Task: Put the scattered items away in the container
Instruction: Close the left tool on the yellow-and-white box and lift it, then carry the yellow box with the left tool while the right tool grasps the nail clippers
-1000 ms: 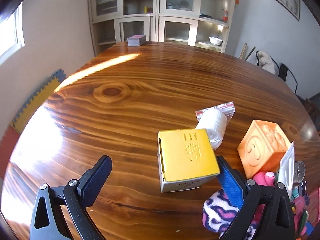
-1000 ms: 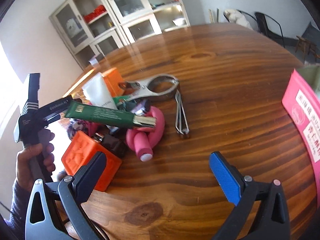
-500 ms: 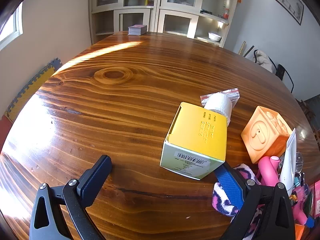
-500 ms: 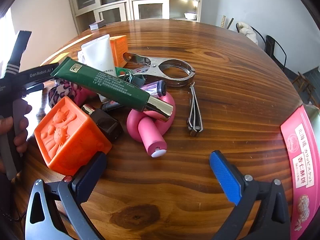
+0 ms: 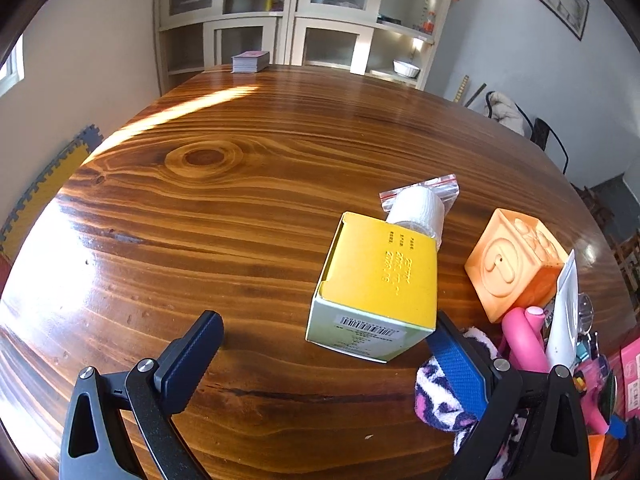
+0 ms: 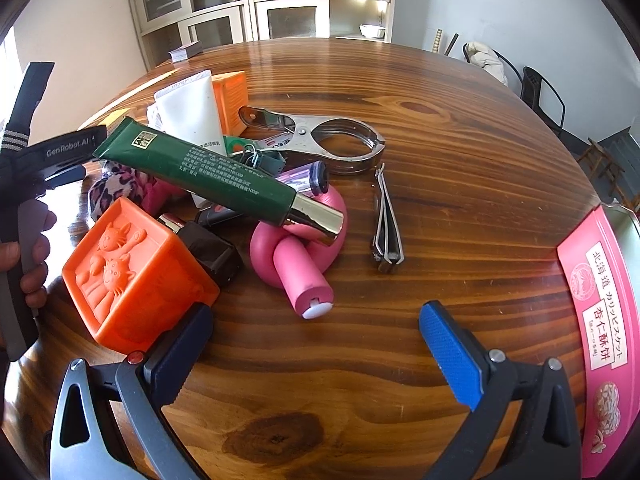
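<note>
Yellow box (image 5: 376, 280) lying tilted on wooden table (image 5: 224, 216), long axis running away and slightly right, barcode end nearest, gauze roll (image 5: 418, 210) at far end. Glass-front cabinets (image 5: 304, 20) behind. Left gripper (image 5: 324, 344) wide open, right pad touching box corner. Right gripper (image 6: 316, 336) wide open, empty, near pink container (image 6: 600, 336).

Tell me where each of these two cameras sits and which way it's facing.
Left wrist: rides the left claw, looking across the wooden table at the yellow box; only its own fingers show.
Right wrist: rides the right claw, facing the pile around the green tube; a hand holding the other gripper shows at left.
Shared: the pale orange cube, white tube, cabinets.
</note>
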Available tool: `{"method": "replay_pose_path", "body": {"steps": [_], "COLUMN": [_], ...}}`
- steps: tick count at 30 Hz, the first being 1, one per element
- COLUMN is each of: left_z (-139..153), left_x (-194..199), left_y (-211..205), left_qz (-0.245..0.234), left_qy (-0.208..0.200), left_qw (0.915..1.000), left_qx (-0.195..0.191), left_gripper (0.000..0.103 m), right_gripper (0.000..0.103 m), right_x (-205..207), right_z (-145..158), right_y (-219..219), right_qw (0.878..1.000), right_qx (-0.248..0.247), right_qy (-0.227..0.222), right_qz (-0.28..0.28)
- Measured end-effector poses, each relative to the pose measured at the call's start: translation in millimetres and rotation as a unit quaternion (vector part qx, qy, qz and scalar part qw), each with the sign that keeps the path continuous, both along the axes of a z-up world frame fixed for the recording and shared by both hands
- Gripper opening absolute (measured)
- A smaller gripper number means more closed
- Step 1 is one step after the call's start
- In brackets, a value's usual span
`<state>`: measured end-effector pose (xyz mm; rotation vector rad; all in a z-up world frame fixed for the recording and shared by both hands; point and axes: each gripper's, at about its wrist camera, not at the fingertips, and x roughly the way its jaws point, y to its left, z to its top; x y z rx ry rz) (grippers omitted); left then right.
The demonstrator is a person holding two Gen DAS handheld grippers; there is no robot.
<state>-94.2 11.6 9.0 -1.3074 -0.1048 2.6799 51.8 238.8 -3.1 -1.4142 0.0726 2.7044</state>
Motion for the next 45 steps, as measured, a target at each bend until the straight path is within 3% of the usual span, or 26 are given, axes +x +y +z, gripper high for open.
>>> {"method": "replay_pose_path", "body": {"steps": [7,16,25,26,30,34,38,41,45], "left_z": [13.8,18.5,8.0,7.0,3.1,6.5,16.9,25.3,31.0], "left_x": [-9.9,-19.1,-24.0,-25.8,-32.7,-32.5,-16.0,0.3,16.7], "left_y": [11.7,17.5,27.7,27.5,25.9,18.9,15.1,17.5,21.0], "left_qz": [-0.054,-0.083,-0.081,-0.076,-0.067,-0.079,-0.102,-0.123,-0.133], "left_qy": [0.032,0.012,-0.040,-0.048,-0.077,-0.093,-0.091,-0.088,-0.093], "left_qw": [0.9956,0.9942,0.9930,0.9932,0.9926,0.9917,0.9900,0.9880,0.9863], "left_qx": [-0.069,-0.067,-0.076,-0.074,-0.066,-0.042,-0.035,-0.035,-0.032], "left_gripper": [0.102,0.102,0.102,0.101,0.047,0.045,0.045,0.045,0.045], "right_gripper": [0.103,0.103,0.103,0.103,0.103,0.103,0.103,0.102,0.102], "right_x": [-2.5,-4.8,-4.0,-3.7,-3.1,-0.6,0.4,14.4,24.6], "right_z": [0.1,-0.4,-0.1,-0.1,-0.2,0.4,5.4,18.9,32.6], "right_y": [2.9,7.7,8.2,9.0,10.8,12.3,27.4,37.3,27.4], "right_qw": [1.000,1.000,1.000,1.000,0.999,0.998,0.991,0.987,0.991], "right_qx": [-0.001,-0.005,-0.002,-0.002,-0.001,0.000,-0.020,-0.053,-0.046], "right_qy": [-0.001,-0.003,-0.003,-0.003,-0.003,-0.011,-0.076,-0.068,-0.062], "right_qz": [-0.009,-0.014,-0.025,-0.028,-0.040,-0.062,-0.111,-0.133,-0.113]}}
